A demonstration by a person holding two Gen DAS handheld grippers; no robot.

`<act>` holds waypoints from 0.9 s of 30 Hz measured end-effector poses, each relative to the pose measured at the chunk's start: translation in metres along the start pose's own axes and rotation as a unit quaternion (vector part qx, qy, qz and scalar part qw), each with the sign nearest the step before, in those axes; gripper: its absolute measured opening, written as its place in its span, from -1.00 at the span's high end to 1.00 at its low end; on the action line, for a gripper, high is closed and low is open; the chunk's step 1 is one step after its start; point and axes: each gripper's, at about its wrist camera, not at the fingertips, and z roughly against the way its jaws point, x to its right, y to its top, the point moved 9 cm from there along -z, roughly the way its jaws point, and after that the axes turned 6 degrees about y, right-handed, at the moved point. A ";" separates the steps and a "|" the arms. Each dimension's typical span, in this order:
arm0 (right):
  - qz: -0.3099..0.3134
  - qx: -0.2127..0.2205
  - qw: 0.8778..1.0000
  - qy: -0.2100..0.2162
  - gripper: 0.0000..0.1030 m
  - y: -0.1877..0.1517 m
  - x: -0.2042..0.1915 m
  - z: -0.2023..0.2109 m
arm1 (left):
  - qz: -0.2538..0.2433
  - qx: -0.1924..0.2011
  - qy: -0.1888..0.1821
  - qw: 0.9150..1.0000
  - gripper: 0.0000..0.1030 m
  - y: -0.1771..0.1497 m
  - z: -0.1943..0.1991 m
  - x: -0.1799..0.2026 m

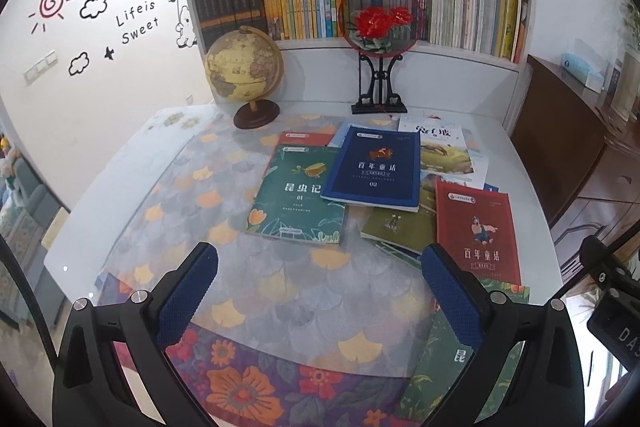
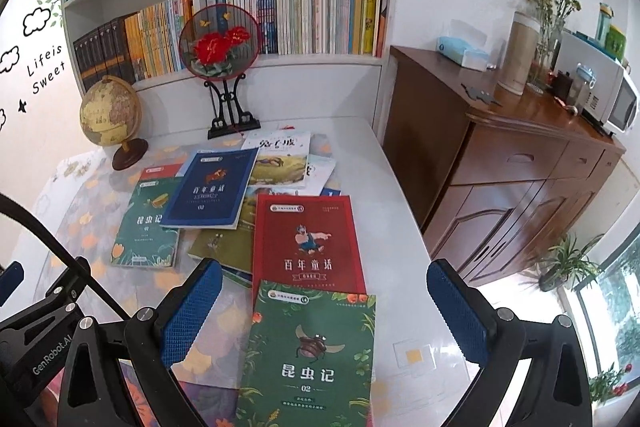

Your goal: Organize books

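Here, both the left tongs (image 1: 320,303) and the right tongs (image 2: 324,311) hover wide and empty, so the right should come down squarely on the green book (image 2: 310,359) lying on the counter (image 2: 404,227) between its fingers.
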 end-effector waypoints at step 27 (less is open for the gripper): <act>0.005 -0.004 1.000 0.016 -0.98 -0.019 -0.008 0.018 | 0.005 -0.015 0.004 1.000 -0.98 -0.030 0.018 -0.008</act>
